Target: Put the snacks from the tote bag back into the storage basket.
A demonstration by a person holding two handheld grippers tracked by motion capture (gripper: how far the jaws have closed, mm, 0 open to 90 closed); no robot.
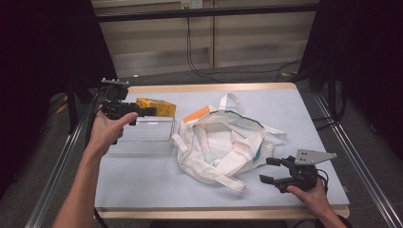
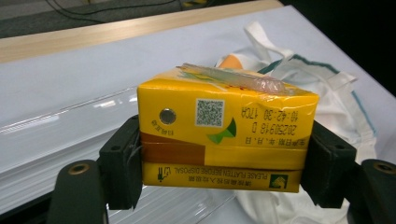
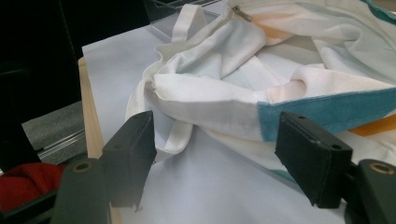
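My left gripper (image 1: 145, 112) is shut on a yellow drink carton (image 1: 159, 106), held above the table at the back left. In the left gripper view both pads press the carton's (image 2: 224, 135) sides, and a wrapped straw lies along its top edge. A white cloth tote bag (image 1: 223, 142) with teal and orange trim lies crumpled and open-mouthed in the middle of the table. My right gripper (image 1: 270, 170) stands open at the front right, just off the bag's near edge. In the right gripper view the bag's (image 3: 280, 79) rim and a strap lie beyond its spread jaws, untouched.
A clear plastic box (image 1: 147, 129) lies on the table under and beside the carton. The grey table top (image 1: 142, 175) has a wooden edge all round. Metal rails run along both sides, and cables trail on the floor behind.
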